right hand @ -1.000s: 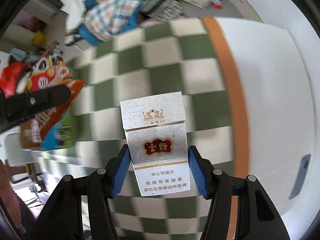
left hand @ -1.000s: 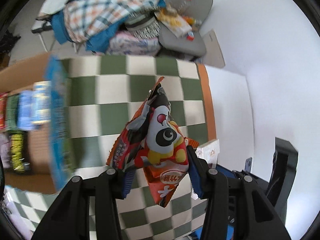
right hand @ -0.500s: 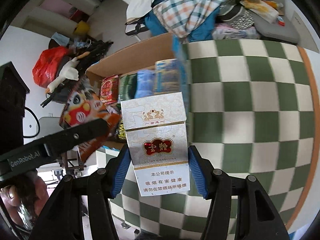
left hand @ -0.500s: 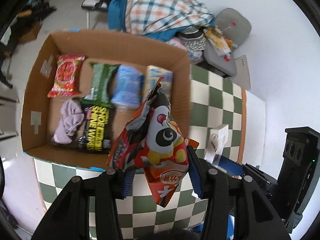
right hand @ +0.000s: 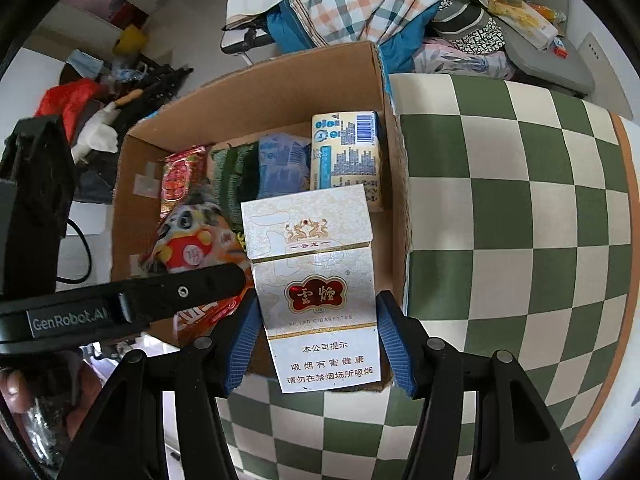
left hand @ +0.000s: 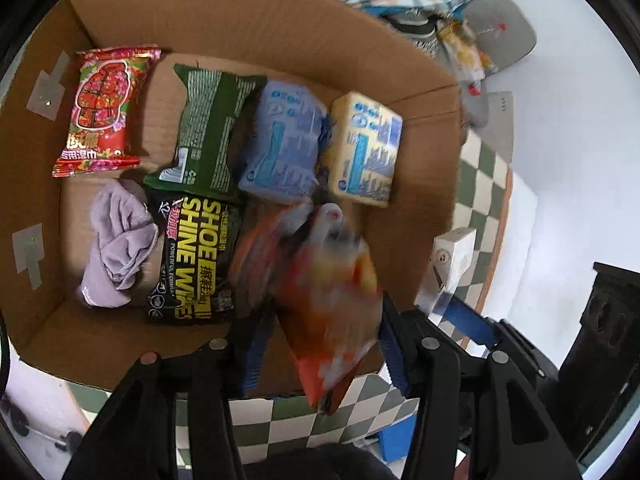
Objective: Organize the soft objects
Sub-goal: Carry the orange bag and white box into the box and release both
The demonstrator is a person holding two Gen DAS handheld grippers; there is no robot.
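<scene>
Our left gripper has its jaws apart, and the orange panda snack bag sits loose and blurry between them, over the near side of the cardboard box; our right gripper squeezes a white cigarette pack tight, at the box's near right corner; inside the box we see a red packet at 10 o'clock, a green packet, a blue tissue pack and a yellow tissue pack at 12, a purple cloth at 9, and black shoe wipes beside it; the box rests on a green checked table.
</scene>
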